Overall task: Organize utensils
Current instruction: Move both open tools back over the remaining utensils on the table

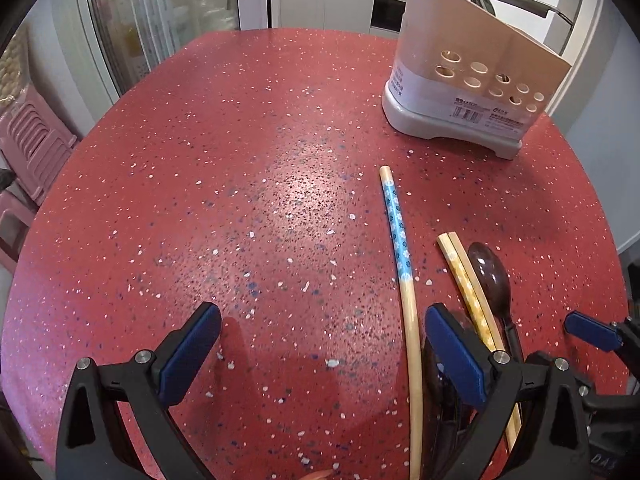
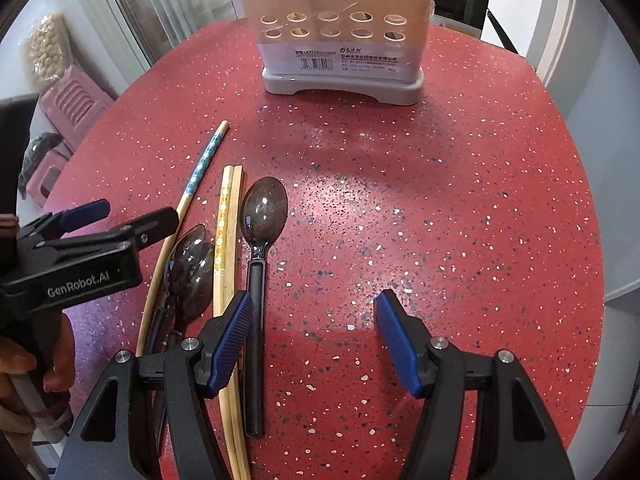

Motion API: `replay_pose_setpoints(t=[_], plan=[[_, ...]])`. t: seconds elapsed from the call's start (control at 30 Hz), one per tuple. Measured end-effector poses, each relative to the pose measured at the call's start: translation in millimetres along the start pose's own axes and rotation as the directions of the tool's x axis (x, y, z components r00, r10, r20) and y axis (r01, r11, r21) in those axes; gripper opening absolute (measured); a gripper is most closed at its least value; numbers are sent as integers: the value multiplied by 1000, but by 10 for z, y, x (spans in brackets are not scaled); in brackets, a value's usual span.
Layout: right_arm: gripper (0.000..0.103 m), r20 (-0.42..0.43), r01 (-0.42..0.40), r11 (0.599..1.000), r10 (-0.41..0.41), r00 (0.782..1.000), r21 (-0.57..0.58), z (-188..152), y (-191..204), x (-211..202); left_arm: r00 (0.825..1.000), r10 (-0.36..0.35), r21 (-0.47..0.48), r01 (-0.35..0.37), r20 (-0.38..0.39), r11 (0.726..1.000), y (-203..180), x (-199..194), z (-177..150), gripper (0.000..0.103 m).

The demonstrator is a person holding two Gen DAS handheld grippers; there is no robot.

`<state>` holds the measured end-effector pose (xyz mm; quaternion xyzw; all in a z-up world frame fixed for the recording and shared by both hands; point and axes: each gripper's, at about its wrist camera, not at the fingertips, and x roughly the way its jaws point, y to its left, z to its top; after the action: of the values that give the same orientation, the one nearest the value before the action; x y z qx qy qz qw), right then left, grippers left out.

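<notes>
On the red speckled table (image 1: 240,200) lie a blue-patterned chopstick (image 1: 400,248) (image 2: 200,172), a pair of yellow-patterned chopsticks (image 1: 468,292) (image 2: 228,240), a dark spoon (image 1: 490,272) (image 2: 262,216) and two more dark spoons (image 2: 192,264) stacked. A beige utensil holder (image 1: 472,80) (image 2: 340,28) with round holes stands at the back. My left gripper (image 1: 320,344) is open and empty; the blue chopstick lies just inside its right finger. My right gripper (image 2: 316,336) is open and empty, with the spoon handle beside its left finger (image 2: 230,340).
Pink plastic stools (image 1: 32,136) stand left of the table. Kitchen cabinets and an oven (image 1: 388,4) are behind the holder. The left gripper's body (image 2: 80,256) and the hand holding it show at the left of the right wrist view.
</notes>
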<state>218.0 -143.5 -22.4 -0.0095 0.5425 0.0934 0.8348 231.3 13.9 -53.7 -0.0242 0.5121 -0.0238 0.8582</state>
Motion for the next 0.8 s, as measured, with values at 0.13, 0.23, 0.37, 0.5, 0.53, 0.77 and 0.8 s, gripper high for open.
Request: replay_pose_setpoints(t=[0.13, 0.23, 0.37, 0.5, 0.53, 0.77, 0.8], plan=[[68, -5, 21, 1000, -21, 1000, -13, 13, 21, 32, 1000, 8, 4, -8, -9, 1000, -11, 47, 29, 103], [68, -7, 25, 999, -26, 1000, -24, 24, 43, 48, 1000, 4, 0, -4, -16, 1000, 49, 84, 34, 103], [68, -11, 44, 998, -44, 999, -49, 32, 109, 64, 1000, 21, 20, -21, -13, 1000, 42, 123, 59, 103], [68, -16, 73, 993, -75, 997, -87, 45, 197, 90, 1000, 27, 20, -27, -9, 999, 44, 138, 82, 103], [68, -22, 85, 991, -87, 996, -101, 51, 228, 105, 1000, 27, 18, -27, -11, 999, 53, 148, 92, 103], [63, -102, 78, 991, -89, 991, -106, 234, 310, 159, 999, 42, 36, -41, -19, 999, 157, 219, 233, 103], [62, -120, 75, 992, -87, 989, -104, 275, 316, 177, 999, 44, 43, -43, -22, 998, 167, 233, 268, 103]])
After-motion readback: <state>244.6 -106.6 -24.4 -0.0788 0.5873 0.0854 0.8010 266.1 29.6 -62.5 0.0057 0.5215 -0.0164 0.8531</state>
